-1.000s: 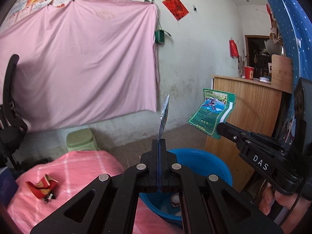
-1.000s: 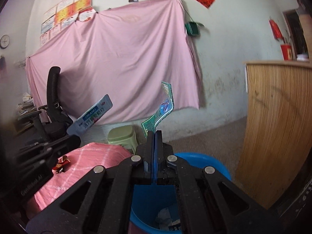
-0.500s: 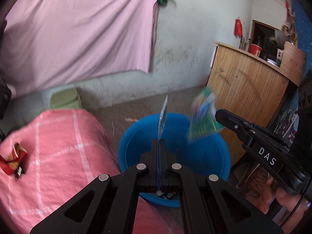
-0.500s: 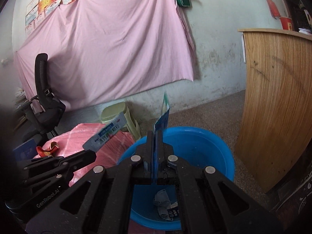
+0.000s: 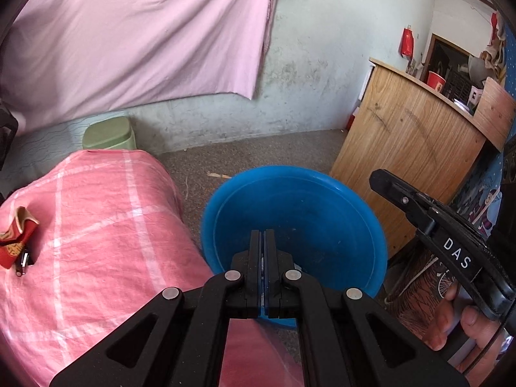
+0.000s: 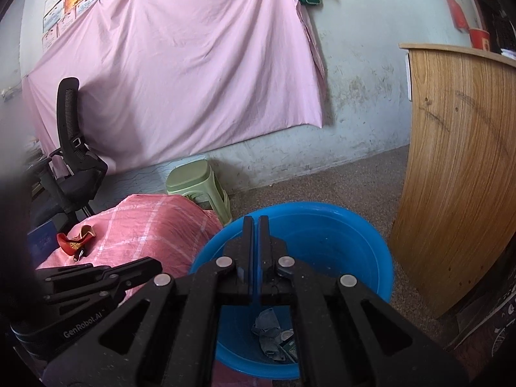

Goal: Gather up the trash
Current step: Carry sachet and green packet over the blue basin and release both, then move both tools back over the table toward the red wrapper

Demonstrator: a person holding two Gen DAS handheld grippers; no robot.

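Red wrapper (image 5: 16,245) lying crumpled on the pink checked cloth (image 5: 113,225), out at nine o'clock in the left wrist view, with a small dark object just beside it, too small to identify. Other trash already down in the blue basin (image 5: 322,219): grey crumpled scraps (image 6: 269,332) on its floor, seen at six o'clock in the right wrist view, partly hidden behind the gripper frame.

Left gripper (image 5: 262,242) poised over the basin's near rim, fingers parted by only a narrow slit, nothing pinched between them. Right gripper (image 6: 256,225) likewise above the basin, fingers a sliver apart and empty; visible too in the left wrist view at three o'clock, with the hand behind it.

Judged as the end of a drop-off: both tools bare over the basin, one piece on the cloth not yet collected. Next move likely a swing toward nine o'clock to the wrapper, probably for the left gripper as the nearer one. Calls for opening wider first, coming down over the wrapper's raised, curled edge, and closing without catching the cloth underneath. Light, springy foil or paper by the look of it, so liable to slip from a shallow pinch.

Further out: green stool (image 5: 108,132) behind the cloth at eleven o'clock, wooden counter (image 5: 403,135) at two o'clock beside the basin, pink sheet (image 5: 129,32) hung on the wall at twelve, black office chair (image 6: 71,161) at nine in the right wrist view.
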